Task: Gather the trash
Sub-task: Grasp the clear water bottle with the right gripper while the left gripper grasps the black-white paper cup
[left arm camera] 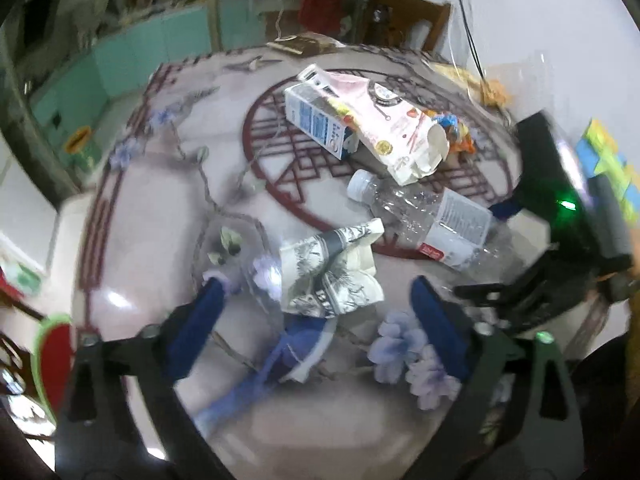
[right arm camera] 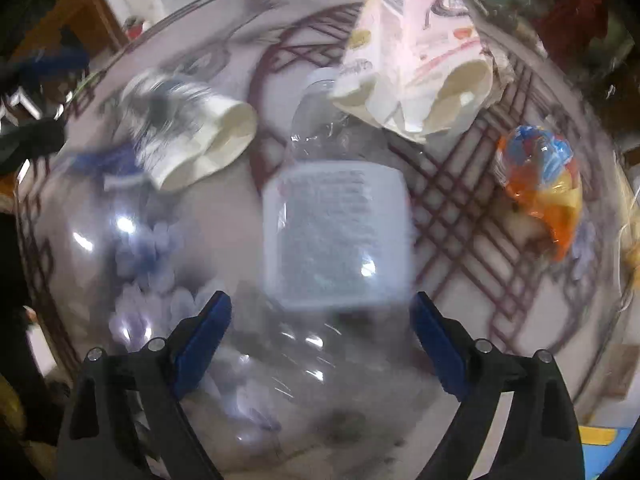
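Trash lies on a round patterned table (left arm camera: 168, 216). My left gripper (left arm camera: 320, 304) is open just in front of a crumpled grey-and-white paper cup (left arm camera: 332, 272), which also shows in the right wrist view (right arm camera: 188, 136). A crushed clear plastic bottle (left arm camera: 432, 216) lies right of it. My right gripper (right arm camera: 320, 312) is open, its jaws on either side of the bottle's (right arm camera: 340, 232) base end. Behind are a blue-and-white carton (left arm camera: 320, 120), a pink carton (left arm camera: 400, 128) (right arm camera: 420, 60) and an orange snack wrapper (right arm camera: 540, 176) (left arm camera: 456, 128).
The right gripper's black body (left arm camera: 560, 216) shows at the right in the left wrist view. A blue-and-white wrapper (left arm camera: 296, 356) lies under my left gripper. A wooden chair (left arm camera: 404, 20) stands behind the table. A brown book (left arm camera: 300, 44) lies at the far edge.
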`<action>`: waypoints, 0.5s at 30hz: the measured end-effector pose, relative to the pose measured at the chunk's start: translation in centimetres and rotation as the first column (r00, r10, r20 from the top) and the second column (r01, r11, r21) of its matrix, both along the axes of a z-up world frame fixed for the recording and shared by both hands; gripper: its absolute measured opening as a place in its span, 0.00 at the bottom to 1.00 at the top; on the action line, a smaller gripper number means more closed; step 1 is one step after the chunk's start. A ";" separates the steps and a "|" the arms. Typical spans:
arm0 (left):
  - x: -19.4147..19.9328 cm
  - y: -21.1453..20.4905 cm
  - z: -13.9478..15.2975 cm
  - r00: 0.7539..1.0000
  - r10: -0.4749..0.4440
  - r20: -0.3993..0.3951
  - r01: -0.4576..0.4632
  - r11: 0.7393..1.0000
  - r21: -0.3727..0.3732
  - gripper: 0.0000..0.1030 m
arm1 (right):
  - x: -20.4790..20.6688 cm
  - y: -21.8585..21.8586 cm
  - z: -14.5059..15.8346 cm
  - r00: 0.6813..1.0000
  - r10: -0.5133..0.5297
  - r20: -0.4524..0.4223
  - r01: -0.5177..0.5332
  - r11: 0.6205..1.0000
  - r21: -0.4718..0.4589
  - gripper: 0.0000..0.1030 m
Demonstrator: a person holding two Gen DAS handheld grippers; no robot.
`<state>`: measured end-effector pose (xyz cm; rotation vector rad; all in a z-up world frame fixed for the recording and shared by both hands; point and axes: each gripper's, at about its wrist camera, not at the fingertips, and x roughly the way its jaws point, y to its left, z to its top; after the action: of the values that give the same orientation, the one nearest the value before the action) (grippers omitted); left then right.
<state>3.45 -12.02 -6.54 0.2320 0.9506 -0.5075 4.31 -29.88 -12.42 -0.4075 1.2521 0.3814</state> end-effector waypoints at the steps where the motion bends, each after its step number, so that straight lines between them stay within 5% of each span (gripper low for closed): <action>1: 0.3 -0.6 -0.2 1.000 -0.019 0.024 0.018 0.999 0.033 0.94 | -0.3 0.0 0.5 0.999 0.003 0.040 -0.002 0.999 -0.032 0.86; 6: 3.6 -3.0 -2.4 0.997 -0.062 0.043 0.055 0.985 0.164 0.94 | 0.4 -0.9 2.2 0.990 -0.094 0.101 0.085 0.993 0.085 0.87; 8: 5.0 -3.0 -3.4 1.000 -0.027 -0.014 0.029 0.990 0.136 0.93 | 0.9 -1.0 2.3 0.986 -0.124 0.107 0.113 0.988 0.102 0.86; 10: 6.2 -2.9 -4.5 0.997 0.011 -0.082 -0.004 0.996 0.085 0.81 | 1.6 -0.6 2.4 0.986 -0.129 0.110 0.117 0.987 0.112 0.86; 12: 7.0 -2.8 -6.1 0.986 0.034 -0.165 -0.023 0.997 0.072 0.57 | 2.2 -0.4 2.3 0.983 -0.131 0.128 0.118 0.988 0.104 0.86; 15: 7.3 -2.1 -6.6 0.971 0.046 -0.233 -0.053 0.998 -0.027 0.45 | 2.8 0.5 1.9 0.979 -0.129 0.156 0.117 0.990 0.085 0.86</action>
<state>10.72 -14.12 -13.13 0.1196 1.1725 -0.5115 7.12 -29.39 -10.48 -0.2893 1.0954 0.2831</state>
